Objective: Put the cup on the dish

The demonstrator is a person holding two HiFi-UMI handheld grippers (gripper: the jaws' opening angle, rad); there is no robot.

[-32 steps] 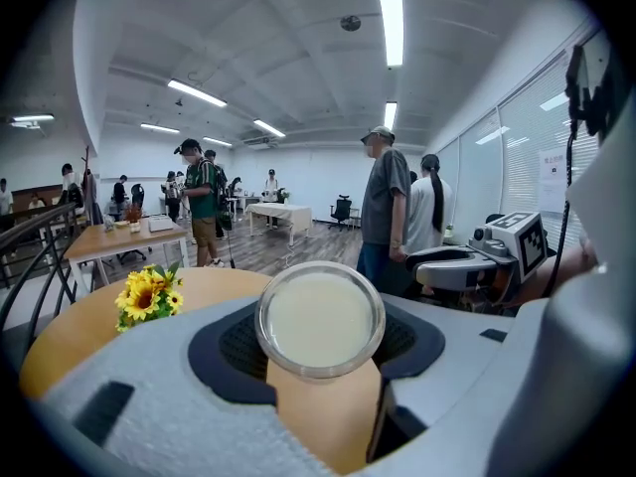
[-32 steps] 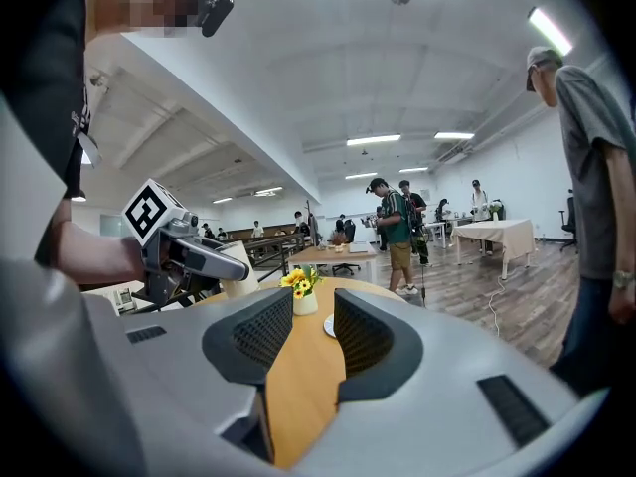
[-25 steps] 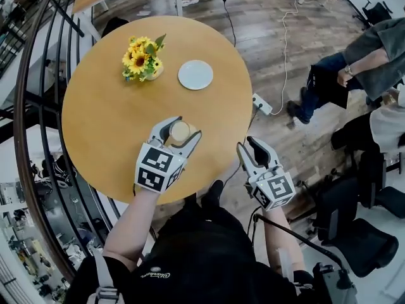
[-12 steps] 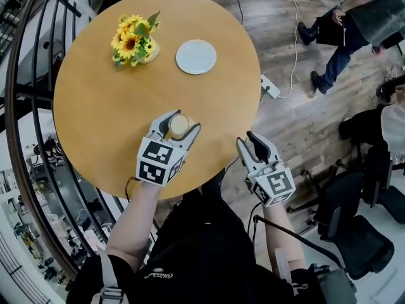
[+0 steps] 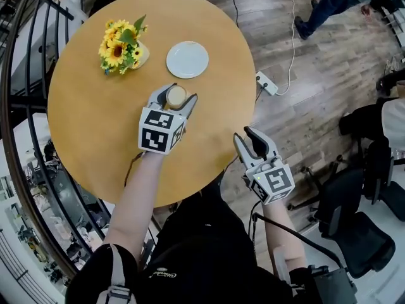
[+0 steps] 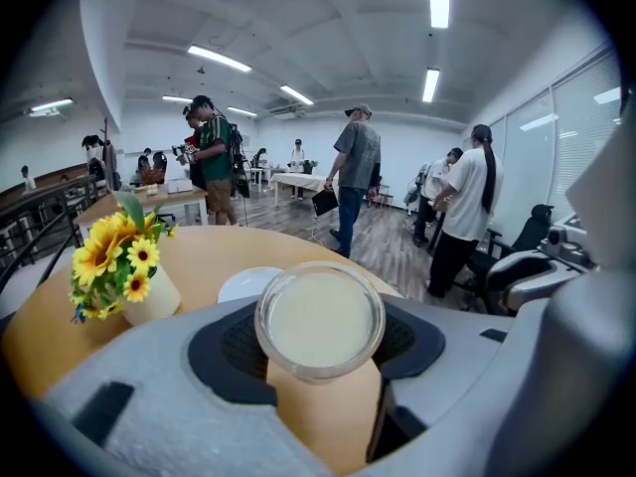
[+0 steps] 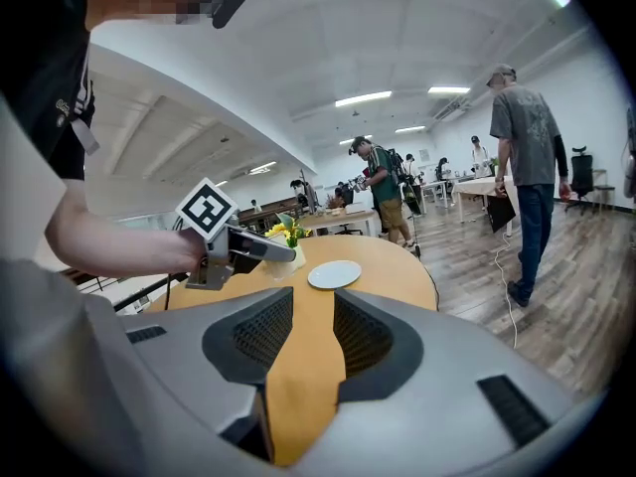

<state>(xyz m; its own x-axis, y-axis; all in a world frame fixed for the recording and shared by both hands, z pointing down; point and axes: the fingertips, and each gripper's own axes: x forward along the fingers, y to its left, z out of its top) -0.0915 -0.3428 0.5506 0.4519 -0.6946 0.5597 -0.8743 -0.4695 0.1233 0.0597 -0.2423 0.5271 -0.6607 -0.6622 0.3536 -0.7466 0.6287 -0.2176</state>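
Note:
A small clear cup (image 5: 176, 96) with a pale cream top sits between the jaws of my left gripper (image 5: 176, 97), which is shut on it over the middle of the round wooden table (image 5: 88, 125). The white dish (image 5: 187, 59) lies bare just beyond the cup, a short gap away. In the left gripper view the cup (image 6: 320, 321) fills the space between the jaws, with the dish (image 6: 248, 284) behind it to the left. My right gripper (image 5: 250, 143) hangs open off the table's right edge, holding nothing. In the right gripper view the dish (image 7: 334, 273) lies far ahead.
A vase of sunflowers (image 5: 120, 45) stands left of the dish. A black railing (image 5: 25, 106) curves along the table's left side. A power strip (image 5: 266, 83) and a cable lie on the floor at right. A person (image 5: 329, 2) walks at top right; office chairs (image 5: 373, 189) stand at right.
My left gripper has carried the cup away from my body and now sits close to the dish. The right gripper has hardly moved. The person at right has walked farther off.

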